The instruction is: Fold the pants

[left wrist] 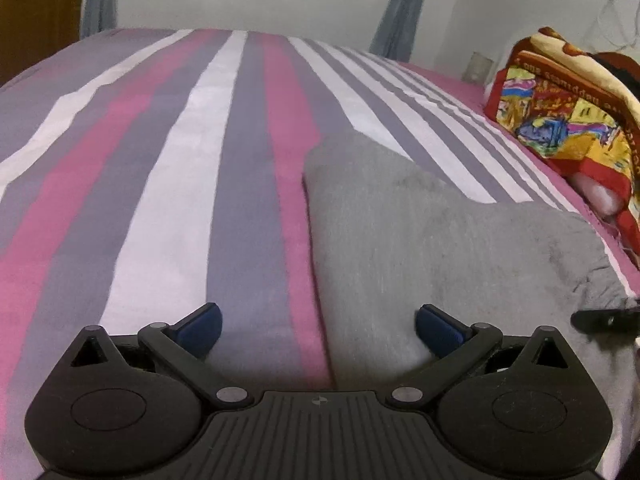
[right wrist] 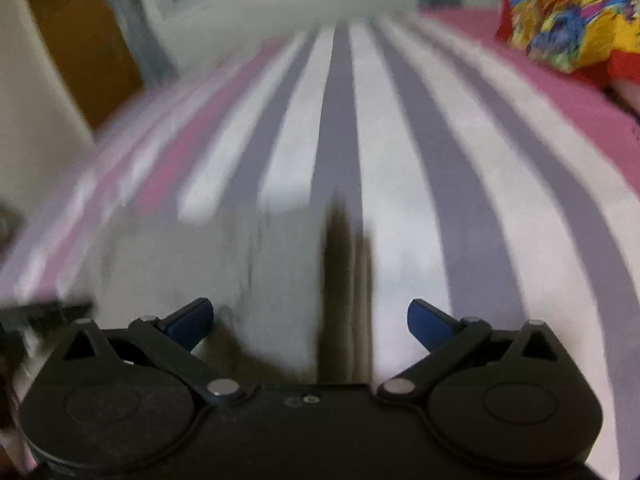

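Grey pants (left wrist: 420,240) lie flat on the striped bedsheet (left wrist: 180,160), at the right of the left wrist view. My left gripper (left wrist: 318,330) is open and empty, over the pants' left edge, with its right fingertip above the grey cloth. My right gripper (right wrist: 310,324) is open and empty; its view is blurred by motion. Pale grey cloth of the pants (right wrist: 208,256) lies under and ahead of its left side, with a dark band at their right edge. The right gripper's tip shows at the far right of the left wrist view (left wrist: 600,320).
A bright red and yellow printed blanket (left wrist: 568,120) is bunched at the bed's right side, also in the right wrist view (right wrist: 572,16). A white wall, grey curtains (left wrist: 396,24) and a window lie beyond the bed. A brown door (right wrist: 80,48) stands at the left.
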`<state>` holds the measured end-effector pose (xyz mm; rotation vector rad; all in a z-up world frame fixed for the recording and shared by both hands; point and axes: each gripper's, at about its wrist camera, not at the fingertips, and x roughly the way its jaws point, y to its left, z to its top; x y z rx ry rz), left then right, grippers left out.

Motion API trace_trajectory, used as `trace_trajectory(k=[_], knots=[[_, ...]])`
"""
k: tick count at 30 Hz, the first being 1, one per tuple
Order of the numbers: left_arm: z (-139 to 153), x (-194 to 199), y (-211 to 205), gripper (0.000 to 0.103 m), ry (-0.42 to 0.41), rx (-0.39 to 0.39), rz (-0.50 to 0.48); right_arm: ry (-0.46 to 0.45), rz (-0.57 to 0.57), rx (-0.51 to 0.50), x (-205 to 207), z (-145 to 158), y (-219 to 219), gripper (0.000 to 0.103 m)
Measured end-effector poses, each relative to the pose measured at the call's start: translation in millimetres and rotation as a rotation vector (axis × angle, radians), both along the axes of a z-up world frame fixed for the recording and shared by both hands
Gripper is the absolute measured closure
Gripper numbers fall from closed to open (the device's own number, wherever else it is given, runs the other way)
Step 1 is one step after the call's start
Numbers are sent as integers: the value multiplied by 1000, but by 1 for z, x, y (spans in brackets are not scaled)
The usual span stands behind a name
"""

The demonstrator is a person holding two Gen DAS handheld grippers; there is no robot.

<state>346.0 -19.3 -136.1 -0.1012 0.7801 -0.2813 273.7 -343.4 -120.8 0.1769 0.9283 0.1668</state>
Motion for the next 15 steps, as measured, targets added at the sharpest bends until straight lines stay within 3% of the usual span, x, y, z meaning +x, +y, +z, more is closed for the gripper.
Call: trace_trajectory(k=[7,15], knots=[[16,-45,-3,0,-32,98,-30,-66,-30,43,-46,19,-2,0],[18,-59,11,0,-9,66,-9,-60,-107,263,-59,28,-42,0]])
